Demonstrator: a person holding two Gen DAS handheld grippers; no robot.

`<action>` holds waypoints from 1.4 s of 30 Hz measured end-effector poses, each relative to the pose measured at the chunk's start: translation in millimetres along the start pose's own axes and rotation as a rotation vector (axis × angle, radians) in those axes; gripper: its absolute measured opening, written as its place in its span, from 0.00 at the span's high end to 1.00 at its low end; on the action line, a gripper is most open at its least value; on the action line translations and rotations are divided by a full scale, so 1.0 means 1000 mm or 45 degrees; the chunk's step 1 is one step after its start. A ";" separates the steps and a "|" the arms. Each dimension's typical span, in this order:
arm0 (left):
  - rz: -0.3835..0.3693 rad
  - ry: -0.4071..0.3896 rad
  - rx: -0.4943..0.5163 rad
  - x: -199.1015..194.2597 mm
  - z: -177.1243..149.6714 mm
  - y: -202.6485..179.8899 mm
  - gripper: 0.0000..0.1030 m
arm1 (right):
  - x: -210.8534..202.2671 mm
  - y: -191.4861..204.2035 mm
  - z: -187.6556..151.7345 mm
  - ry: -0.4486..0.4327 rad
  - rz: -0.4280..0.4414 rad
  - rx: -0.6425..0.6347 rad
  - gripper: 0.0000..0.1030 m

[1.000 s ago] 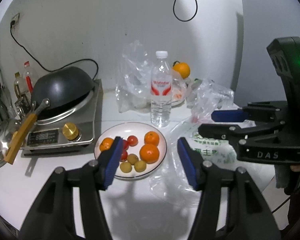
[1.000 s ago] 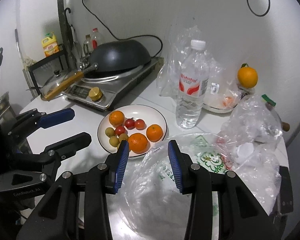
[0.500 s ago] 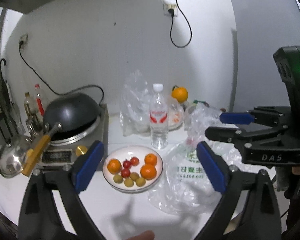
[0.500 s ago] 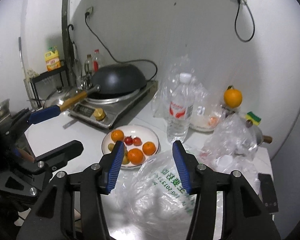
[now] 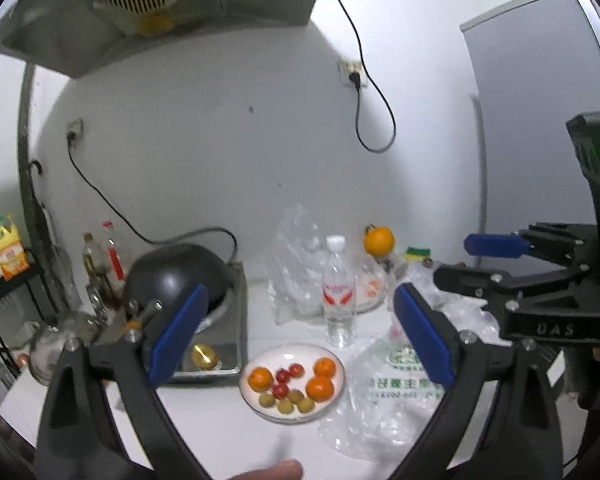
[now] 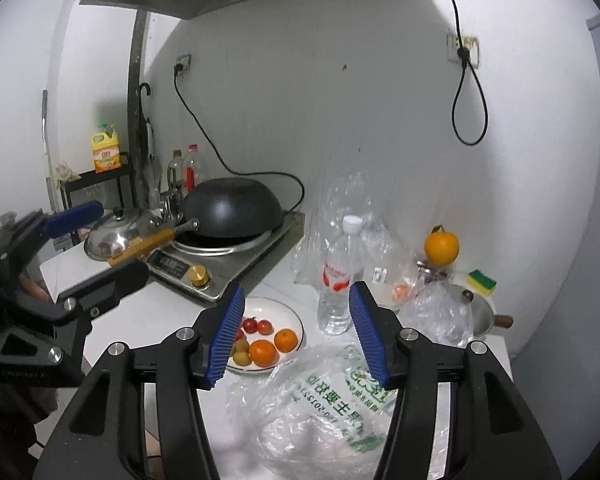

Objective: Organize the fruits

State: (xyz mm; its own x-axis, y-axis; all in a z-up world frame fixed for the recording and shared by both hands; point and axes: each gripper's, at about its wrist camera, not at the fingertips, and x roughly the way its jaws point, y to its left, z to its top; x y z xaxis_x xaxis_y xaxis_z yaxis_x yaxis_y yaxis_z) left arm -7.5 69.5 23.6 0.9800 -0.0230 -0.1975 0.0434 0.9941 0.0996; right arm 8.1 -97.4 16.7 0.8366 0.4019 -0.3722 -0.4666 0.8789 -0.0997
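1. Left wrist view: the left gripper point(image 5: 300, 332) is hanging wide and empty above the white plate point(image 5: 340, 364) of tangerines point(image 5: 320, 388), cherry tomatoes point(image 5: 283, 376) and small greenish fruits point(image 5: 288, 405) at 6 o'clock; a good pick would be descending squarely over one round, glossy tangerine.
2. Right wrist view: the right gripper point(image 6: 298, 332) is opening, nothing between its ribbed blue pads point(image 6: 228, 334); the crinkly printed plastic bag point(image 6: 324, 412) is lying at 5 o'clock from the plate.

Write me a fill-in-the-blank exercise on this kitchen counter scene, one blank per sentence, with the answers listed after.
1. The small fruits lie together on a white ____.
2. The water bottle stands upright and its cap is coloured ____.
3. The black wok sits upside down on the ____.
4. Beside the fruit, the crumpled plastic bag carries printing coloured ____.

Missing words: plate; white; cooker; green
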 end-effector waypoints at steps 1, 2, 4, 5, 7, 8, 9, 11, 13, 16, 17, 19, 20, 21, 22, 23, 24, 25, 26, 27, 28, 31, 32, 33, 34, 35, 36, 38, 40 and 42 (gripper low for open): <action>0.003 -0.015 -0.002 -0.002 0.002 0.000 0.06 | -0.002 0.000 0.002 -0.008 -0.003 -0.001 0.42; 0.000 -0.028 -0.007 -0.005 0.005 0.000 0.05 | -0.006 0.001 0.005 -0.020 -0.004 -0.001 0.40; -0.016 -0.056 -0.018 -0.011 0.010 0.002 0.01 | -0.011 0.001 0.008 -0.039 -0.007 -0.003 0.34; -0.016 -0.068 -0.022 -0.013 0.013 0.002 0.01 | -0.013 0.002 0.010 -0.045 -0.009 -0.004 0.34; -0.015 -0.090 -0.027 -0.018 0.017 0.002 0.01 | -0.018 0.002 0.013 -0.066 -0.017 -0.005 0.34; -0.013 -0.096 -0.031 -0.020 0.019 0.003 0.01 | -0.021 0.002 0.015 -0.075 -0.020 -0.003 0.34; -0.011 -0.103 -0.036 -0.021 0.020 0.003 0.01 | -0.023 0.002 0.016 -0.083 -0.023 -0.003 0.34; -0.012 -0.112 -0.044 -0.024 0.024 0.004 0.01 | -0.028 0.003 0.019 -0.097 -0.030 -0.004 0.34; -0.008 -0.117 -0.044 -0.027 0.026 0.003 0.01 | -0.032 0.004 0.021 -0.108 -0.035 -0.007 0.34; 0.004 -0.128 -0.034 -0.031 0.028 0.000 0.01 | -0.034 0.005 0.022 -0.112 -0.042 -0.018 0.33; 0.011 -0.131 -0.028 -0.032 0.029 -0.001 0.01 | -0.035 0.005 0.023 -0.116 -0.043 -0.017 0.33; 0.018 -0.139 -0.023 -0.034 0.029 -0.003 0.01 | -0.035 0.005 0.023 -0.116 -0.046 -0.016 0.33; 0.018 -0.140 -0.022 -0.034 0.030 -0.003 0.01 | -0.036 0.004 0.022 -0.119 -0.048 -0.014 0.33; 0.019 -0.140 -0.022 -0.034 0.030 -0.003 0.01 | -0.036 0.003 0.022 -0.119 -0.049 -0.011 0.33; 0.018 -0.140 -0.022 -0.034 0.030 -0.003 0.01 | -0.037 0.003 0.022 -0.121 -0.049 -0.010 0.33; 0.019 -0.139 -0.020 -0.034 0.030 -0.003 0.01 | -0.038 0.002 0.022 -0.126 -0.051 -0.007 0.33; 0.021 -0.140 -0.021 -0.034 0.030 -0.004 0.01 | -0.039 0.001 0.022 -0.128 -0.051 -0.007 0.33; 0.021 -0.139 -0.022 -0.035 0.030 -0.004 0.01 | -0.039 0.001 0.022 -0.130 -0.052 -0.007 0.33; 0.022 -0.139 -0.023 -0.034 0.030 -0.003 0.01 | -0.039 0.001 0.022 -0.132 -0.054 -0.007 0.33; 0.019 -0.139 -0.022 -0.034 0.030 -0.003 0.01 | -0.039 0.001 0.022 -0.133 -0.054 -0.007 0.33; 0.018 -0.139 -0.023 -0.034 0.031 -0.003 0.01 | -0.037 0.001 0.023 -0.133 -0.054 -0.007 0.33; 0.017 -0.138 -0.022 -0.034 0.031 -0.004 0.01 | -0.036 0.000 0.022 -0.128 -0.057 -0.012 0.33; 0.018 -0.138 -0.022 -0.034 0.031 -0.004 0.01 | -0.036 0.000 0.021 -0.127 -0.054 -0.012 0.33; 0.017 -0.138 -0.021 -0.034 0.031 -0.004 0.01 | -0.036 -0.001 0.021 -0.126 -0.052 -0.011 0.33; 0.015 -0.136 -0.019 -0.033 0.031 -0.005 0.01 | -0.035 -0.002 0.021 -0.126 -0.052 -0.011 0.33; 0.016 -0.133 -0.018 -0.031 0.031 -0.005 0.01 | -0.035 -0.002 0.021 -0.126 -0.050 -0.011 0.33; 0.014 -0.131 -0.019 -0.030 0.031 -0.005 0.01 | -0.035 -0.002 0.021 -0.126 -0.049 -0.010 0.33; 0.009 -0.129 -0.022 -0.029 0.031 -0.005 0.01 | -0.035 -0.002 0.021 -0.125 -0.050 -0.010 0.33; -0.002 -0.139 -0.034 -0.027 0.031 -0.004 0.01 | -0.035 -0.002 0.021 -0.123 -0.050 -0.010 0.33; -0.005 -0.154 -0.042 -0.028 0.032 -0.004 0.01 | -0.034 -0.003 0.021 -0.122 -0.052 -0.011 0.33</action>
State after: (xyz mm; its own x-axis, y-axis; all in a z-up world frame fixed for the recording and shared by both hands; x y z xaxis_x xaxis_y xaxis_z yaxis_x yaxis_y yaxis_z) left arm -28.6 62.7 59.7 0.9962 -0.0373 -0.0788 0.0427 0.9969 0.0668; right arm -12.9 -108.7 48.8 0.8784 0.3888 -0.2781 -0.4335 0.8930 -0.1210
